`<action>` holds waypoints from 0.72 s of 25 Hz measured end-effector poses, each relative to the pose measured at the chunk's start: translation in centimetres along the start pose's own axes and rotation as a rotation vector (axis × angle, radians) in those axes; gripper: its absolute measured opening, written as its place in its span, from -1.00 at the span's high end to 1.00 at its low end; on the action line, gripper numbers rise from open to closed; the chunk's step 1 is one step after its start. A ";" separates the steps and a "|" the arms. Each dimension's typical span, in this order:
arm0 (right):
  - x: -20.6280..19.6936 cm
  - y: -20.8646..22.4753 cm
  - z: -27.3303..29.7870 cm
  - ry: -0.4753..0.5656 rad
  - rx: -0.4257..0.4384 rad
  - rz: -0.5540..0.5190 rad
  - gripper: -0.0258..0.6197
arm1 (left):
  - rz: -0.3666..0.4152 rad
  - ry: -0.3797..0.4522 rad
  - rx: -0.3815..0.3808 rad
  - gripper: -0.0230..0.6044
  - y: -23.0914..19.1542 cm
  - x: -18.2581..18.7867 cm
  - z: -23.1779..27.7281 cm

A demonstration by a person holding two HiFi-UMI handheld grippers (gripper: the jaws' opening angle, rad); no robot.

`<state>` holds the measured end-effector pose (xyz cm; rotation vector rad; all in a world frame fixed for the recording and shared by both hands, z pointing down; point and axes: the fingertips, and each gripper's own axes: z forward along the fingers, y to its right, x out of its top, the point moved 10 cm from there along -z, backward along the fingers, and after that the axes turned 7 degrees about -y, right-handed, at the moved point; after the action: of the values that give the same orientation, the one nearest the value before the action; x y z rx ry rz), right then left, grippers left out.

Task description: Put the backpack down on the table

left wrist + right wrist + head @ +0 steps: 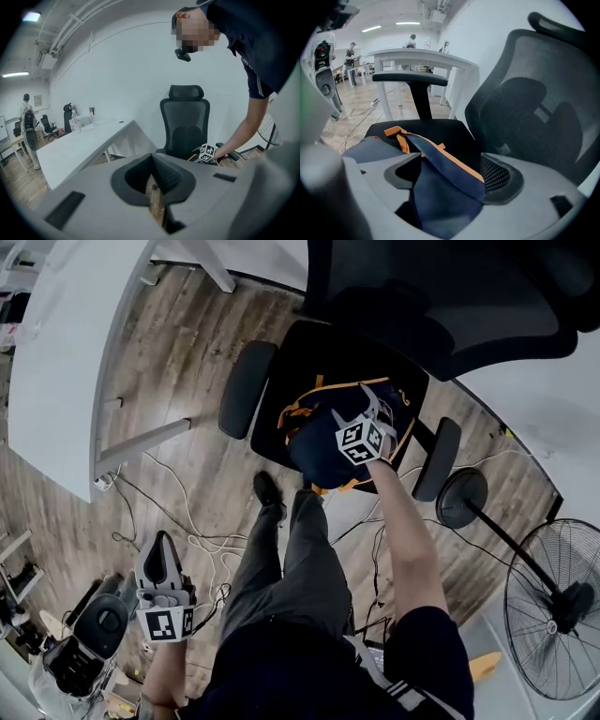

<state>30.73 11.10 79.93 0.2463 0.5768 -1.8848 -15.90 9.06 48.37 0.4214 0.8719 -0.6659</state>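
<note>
Left of the office chair (450,306), the white bench (66,371) runs along the wood floor (187,352). Down from it, beside the person's legs, the left arm hangs lowered. Its left hand-held gripper (160,545) tips slightly downward, jaws pressed together to a bare slit with nothing in it. White cables (192,531) trail over the floor on the chair's left. On the chair's seat lies the navy backpack (323,446) with orange trim, not on the bench. The right arm stretches out over the seat, and the right hand-held gripper (373,413) points steeply down into the backpack. Its jaws are spread wide round a navy, orange-edged fold that lies against one pad. Right of the chair stands a pedestal fan (558,606) on its round base
</note>
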 end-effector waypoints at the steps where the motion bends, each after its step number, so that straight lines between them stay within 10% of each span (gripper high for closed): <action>1: -0.1 -0.1 0.1 -0.003 -0.004 -0.002 -0.33 | 0.005 -0.005 0.000 0.92 0.0 -0.1 0.0; 18: -0.8 -1.0 4.6 -0.025 -0.065 -0.295 0.00 | 0.000 -0.064 0.022 0.92 0.0 -1.8 0.8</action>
<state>30.57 9.71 84.44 0.0983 0.6854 -2.1452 -16.33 9.22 50.35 0.4176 0.8047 -0.6860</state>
